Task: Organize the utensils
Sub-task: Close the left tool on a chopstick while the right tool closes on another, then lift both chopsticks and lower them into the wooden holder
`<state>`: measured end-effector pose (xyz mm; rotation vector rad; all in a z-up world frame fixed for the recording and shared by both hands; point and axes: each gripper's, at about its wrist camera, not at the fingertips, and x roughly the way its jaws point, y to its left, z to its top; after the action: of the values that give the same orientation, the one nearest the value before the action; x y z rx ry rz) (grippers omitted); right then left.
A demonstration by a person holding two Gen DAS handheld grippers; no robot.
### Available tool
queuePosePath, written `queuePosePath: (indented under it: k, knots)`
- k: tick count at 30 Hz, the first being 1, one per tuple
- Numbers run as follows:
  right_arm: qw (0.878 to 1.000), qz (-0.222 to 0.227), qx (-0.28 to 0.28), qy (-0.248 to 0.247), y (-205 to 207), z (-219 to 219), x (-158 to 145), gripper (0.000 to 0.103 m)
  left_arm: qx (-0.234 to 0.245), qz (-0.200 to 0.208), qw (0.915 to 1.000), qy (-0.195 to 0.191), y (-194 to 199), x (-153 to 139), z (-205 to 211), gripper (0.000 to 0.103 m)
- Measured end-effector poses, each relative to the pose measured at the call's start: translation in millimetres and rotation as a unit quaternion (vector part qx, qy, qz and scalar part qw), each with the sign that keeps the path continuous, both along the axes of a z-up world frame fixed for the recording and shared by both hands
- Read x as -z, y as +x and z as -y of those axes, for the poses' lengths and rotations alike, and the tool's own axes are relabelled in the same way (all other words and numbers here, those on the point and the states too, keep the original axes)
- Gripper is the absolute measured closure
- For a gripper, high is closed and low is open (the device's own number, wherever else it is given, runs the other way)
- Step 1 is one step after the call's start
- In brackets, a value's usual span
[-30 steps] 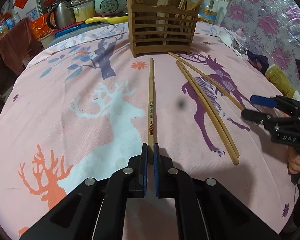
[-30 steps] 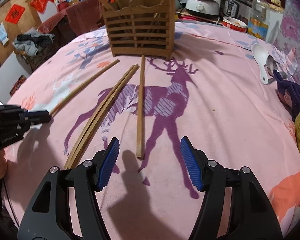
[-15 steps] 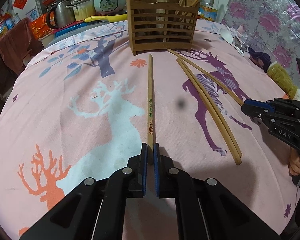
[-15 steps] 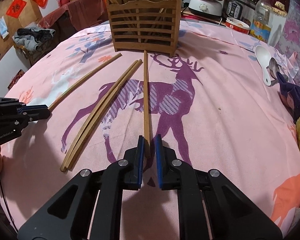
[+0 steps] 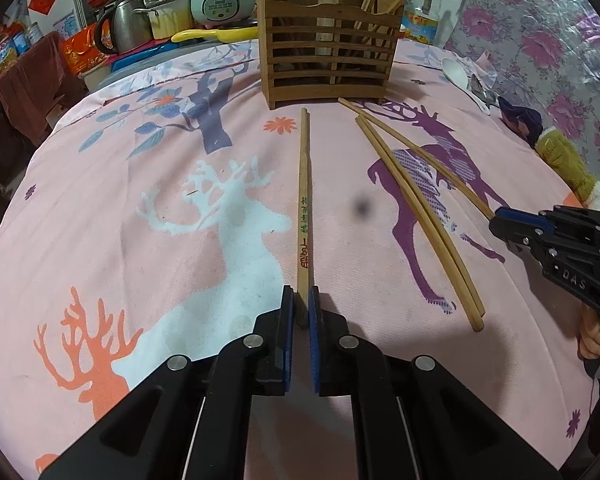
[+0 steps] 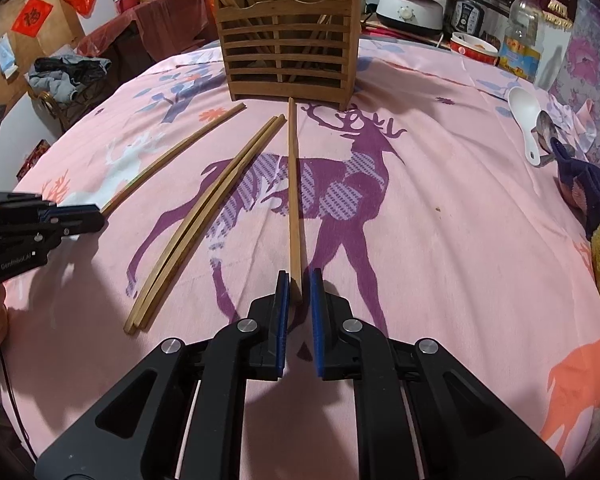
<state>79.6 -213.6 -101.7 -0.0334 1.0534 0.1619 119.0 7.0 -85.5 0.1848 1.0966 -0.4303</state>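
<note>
each gripper, left (image 5: 299, 300) and right (image 6: 299, 286), clamps one chopstick's near end. tips point toward the holder (image 6: 288, 50), ready for insertion.

Chopstick tops in the wooden holder (image 5: 327, 42) run past the frame edge; a dark blurred spot (image 5: 361, 207) smudges the left view.

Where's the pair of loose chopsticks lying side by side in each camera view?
Left wrist view: pair of chopsticks right of centre, slanting toward the lower right.
Right wrist view: the pair left of centre, slanting toward the lower left.
Shared landmark: wooden chopstick holder, top centre in both.
</note>
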Motion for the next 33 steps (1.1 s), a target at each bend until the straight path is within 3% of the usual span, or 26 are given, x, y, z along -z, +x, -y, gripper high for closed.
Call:
queuePosePath:
  k: [5,10,15,17,18,19,26,33]
  knots:
    - [1.0,0.006,-0.001,0.007,-8,3,-1,0.089,0.01,0.009,0.9999,0.011,-4,0,5,0.084]
    - [1.0,0.009,-0.008,0.012,-7,2,-2,0.074,0.005,0.016,0.9995,0.026,-6,1,7,0.06]
    - [1.0,0.01,-0.004,0.01,-1,1,0,0.074,0.002,0.016,0.9996,0.024,-5,2,7,0.059]
    - [1.0,0.009,0.002,0.013,1,2,0,0.092,0.006,0.016,0.9996,0.021,-6,1,8,0.07]
    - [1.0,0.008,0.001,0.017,1,3,0,0.097,0.011,0.014,0.9997,0.016,-7,0,8,0.088]
    - [1.0,0.007,0.001,0.02,1,4,1,0.097,0.015,0.01,0.9998,0.011,-7,0,8,0.096]
    - [1.0,0.015,0.003,0.022,-1,4,-4,0.097,0.013,0.019,0.9997,-0.006,-10,-7,5,0.097]
    - [0.998,0.061,0.013,0.019,-8,8,-26,0.097,-0.009,0.054,0.9982,-0.022,-9,-31,-2,0.097]
